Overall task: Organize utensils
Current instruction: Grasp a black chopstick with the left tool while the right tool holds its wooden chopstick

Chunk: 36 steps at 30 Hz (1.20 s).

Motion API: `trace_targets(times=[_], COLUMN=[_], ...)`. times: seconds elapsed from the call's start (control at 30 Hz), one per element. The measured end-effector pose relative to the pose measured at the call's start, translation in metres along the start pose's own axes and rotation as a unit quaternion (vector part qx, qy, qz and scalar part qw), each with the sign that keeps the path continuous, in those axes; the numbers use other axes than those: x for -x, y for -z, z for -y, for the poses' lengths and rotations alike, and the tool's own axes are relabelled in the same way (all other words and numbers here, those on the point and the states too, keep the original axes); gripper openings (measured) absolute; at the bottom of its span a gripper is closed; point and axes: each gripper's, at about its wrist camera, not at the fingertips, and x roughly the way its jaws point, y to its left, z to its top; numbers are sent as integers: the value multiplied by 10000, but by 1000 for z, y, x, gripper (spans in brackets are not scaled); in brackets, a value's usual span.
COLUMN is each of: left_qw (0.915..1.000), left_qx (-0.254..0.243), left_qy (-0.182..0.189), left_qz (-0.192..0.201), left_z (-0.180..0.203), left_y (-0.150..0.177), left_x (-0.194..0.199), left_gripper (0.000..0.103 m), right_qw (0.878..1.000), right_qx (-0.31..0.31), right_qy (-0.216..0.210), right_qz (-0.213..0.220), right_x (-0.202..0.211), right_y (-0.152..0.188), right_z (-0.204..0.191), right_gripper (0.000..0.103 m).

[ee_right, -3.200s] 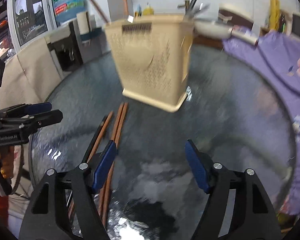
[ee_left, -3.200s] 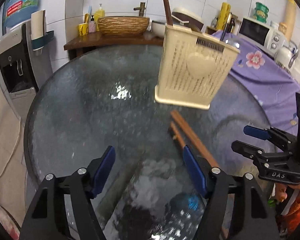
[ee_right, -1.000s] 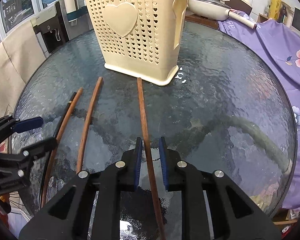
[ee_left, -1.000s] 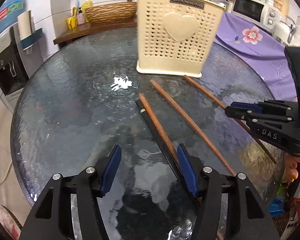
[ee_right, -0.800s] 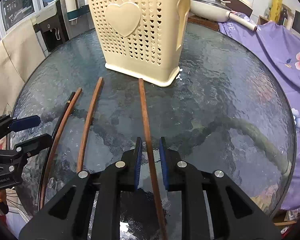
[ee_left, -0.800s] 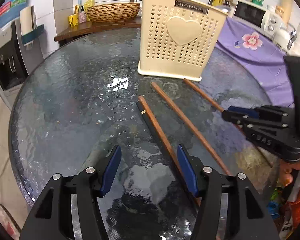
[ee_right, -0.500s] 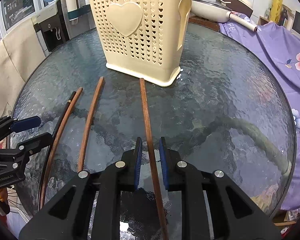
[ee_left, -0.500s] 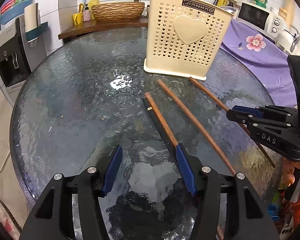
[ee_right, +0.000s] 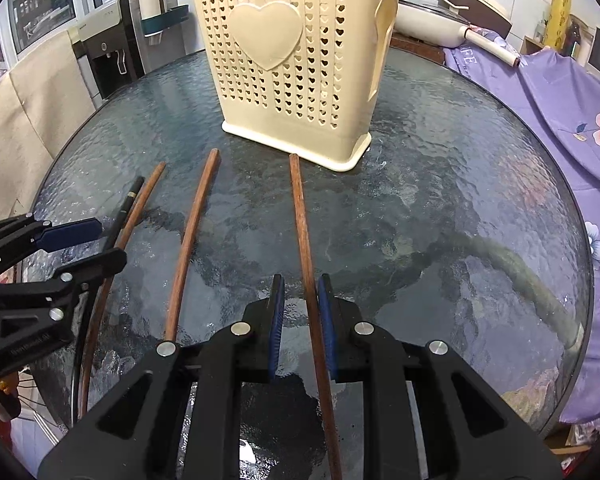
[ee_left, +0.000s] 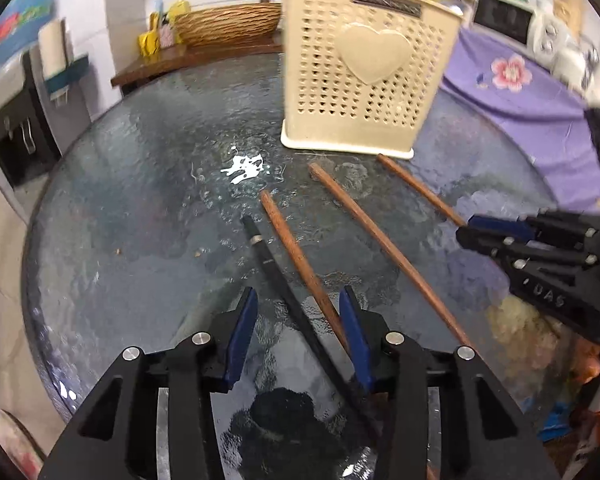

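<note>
Four chopsticks are lying on a round table [ee_right: 480, 184] of dark, pebbled glass. Around it, from left to right, are standing a water dispenser [ee_right: 104, 52], a wooden shelf [ee_left: 196, 60] carrying a wicker basket [ee_left: 228, 26], and a counter draped in a purple floral cloth [ee_right: 560, 92] with a microwave [ee_left: 504, 20] on it.

A cream plastic holder [ee_right: 296, 60], rectangular, perforated with small hearts and embossed with one large heart, is standing upright past the chopsticks' far ends.

All four sticks are slender and straight, with long axes running from the near edge toward the holder. The black chopstick [ee_left: 276, 276] with a metal band and the brown wooden chopstick [ee_left: 296, 260] just beside it are lying close together, converging toward the near edge. The third chopstick [ee_right: 188, 248] is lying apart, to their right. The fourth chopstick [ee_right: 306, 248] is pointing almost at the holder's corner.

The left gripper [ee_left: 298, 320] is closing, its blue pads straddling the black and brown pair; the right pad appears to be against the brown stick, the left pad standing clear. The right gripper [ee_right: 302, 308] is narrowed around the fourth chopstick, with slim gaps showing on both sides, so a firm grip cannot be confirmed.
</note>
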Motion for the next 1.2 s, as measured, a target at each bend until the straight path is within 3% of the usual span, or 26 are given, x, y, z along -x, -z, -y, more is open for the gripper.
trace_targets(times=[0.1,0.43,0.67,1.2], left_qw=[9996,9989,9991,9978], left_qx=[241,238,201,654], left_qy=[127,-356,-378,-65], left_qz=[94,198,6,-3], left_z=[-7,-16,-14,-21], left_y=[0,9,3,-7], left_x=[4,14,3,-4], left_gripper=[42,42,21,11], right_qw=[10000,10000,10000,9972], right_qx=[23,21,38,601], right_qy=[48,27,52,-364], right_qz=[25,50,1,-268], right_x=[-1,-1,-2,-37], right_y=[-1,0,-2,-53], right_z=[-3,-1,-3,-15], right_gripper=[18,18,18,18])
